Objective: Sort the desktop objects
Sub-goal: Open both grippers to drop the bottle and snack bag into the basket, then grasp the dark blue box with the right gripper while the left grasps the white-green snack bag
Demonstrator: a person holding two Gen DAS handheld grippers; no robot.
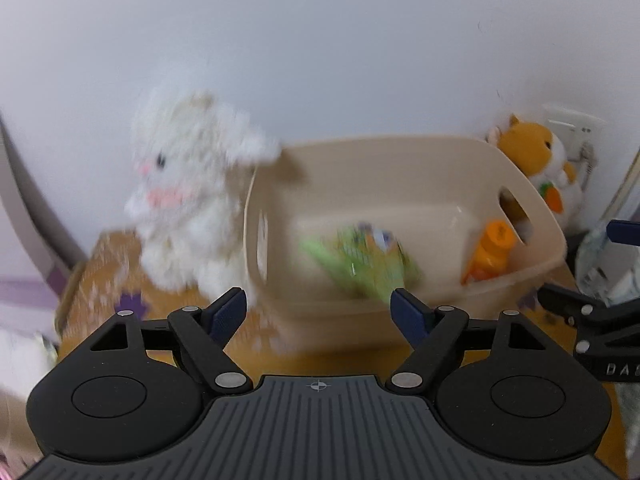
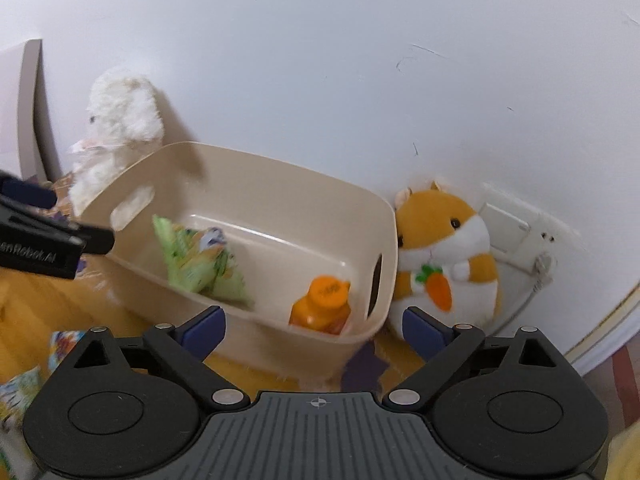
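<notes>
A beige plastic bin (image 1: 532, 216) (image 2: 256, 164) stands against the white wall. Inside it lie a green snack packet (image 1: 364, 264) (image 2: 200, 264) and an orange bottle (image 1: 490, 252) (image 2: 322, 304). My left gripper (image 1: 318, 312) hangs open in front of the bin's near wall, with nothing between its blue pads. My right gripper (image 2: 314, 330) is open too, wide, just short of the bin's near right corner, also empty. Its fingers show at the right edge of the left wrist view. A white plush rabbit (image 1: 188, 184) (image 2: 116, 132) sits left of the bin.
An orange and white hamster plush (image 1: 540, 160) (image 2: 444, 256) holding a carrot leans on the wall right of the bin. A wall socket (image 2: 516, 232) is behind it. Colourful packets (image 2: 24, 384) lie at the lower left on the yellow patterned tablecloth (image 2: 40, 308).
</notes>
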